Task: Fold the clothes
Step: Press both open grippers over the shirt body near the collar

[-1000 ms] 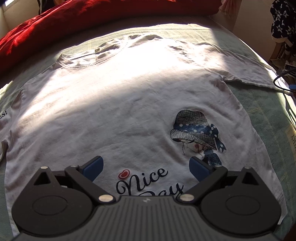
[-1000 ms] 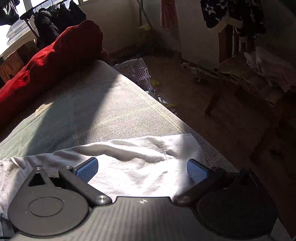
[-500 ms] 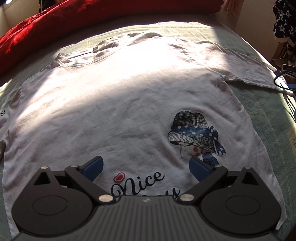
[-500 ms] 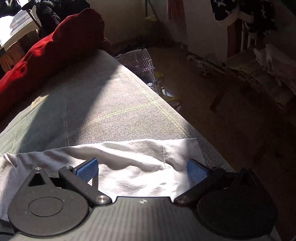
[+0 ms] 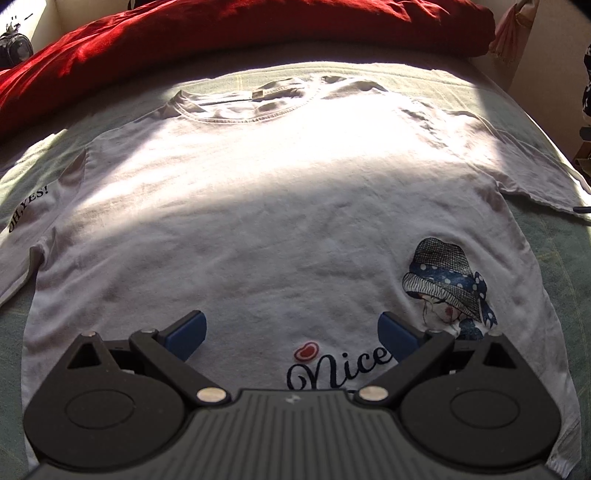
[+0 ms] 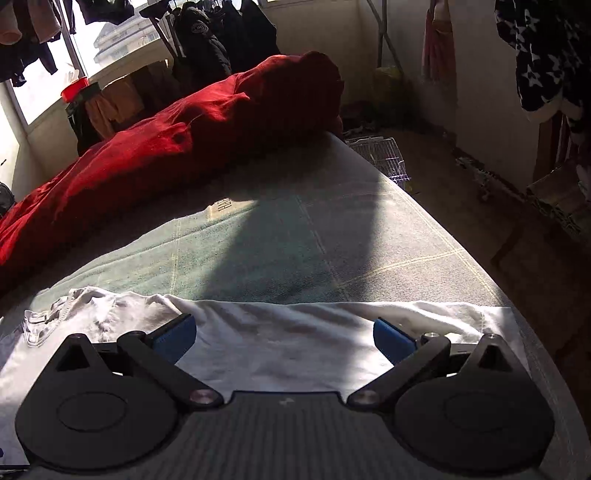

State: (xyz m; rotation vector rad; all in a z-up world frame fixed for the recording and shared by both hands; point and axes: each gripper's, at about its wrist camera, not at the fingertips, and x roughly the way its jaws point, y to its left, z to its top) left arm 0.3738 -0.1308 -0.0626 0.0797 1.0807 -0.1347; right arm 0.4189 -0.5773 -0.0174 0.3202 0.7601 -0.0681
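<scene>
A white T-shirt [image 5: 277, 206] lies spread flat, front up, on the green bed cover. It carries a print of a girl in a blue hat [image 5: 447, 280] and the words "Nice Day". My left gripper [image 5: 291, 334] is open and empty above the shirt's lower hem. The neckline [image 5: 240, 107] is at the far end. In the right wrist view the shirt's right sleeve [image 6: 314, 332] lies under my right gripper [image 6: 284, 336], which is open and empty just above it.
A red duvet [image 5: 221, 33] lies bunched along the far edge of the bed, also in the right wrist view [image 6: 166, 147]. The bed edge [image 6: 480, 266] drops to a floor with a wire basket [image 6: 380, 155]. Clothes hang by the window.
My left gripper has shifted left over the hem, so the print now sits to the right. My right gripper has tilted up and swung left, showing more sleeve and the neckline.
</scene>
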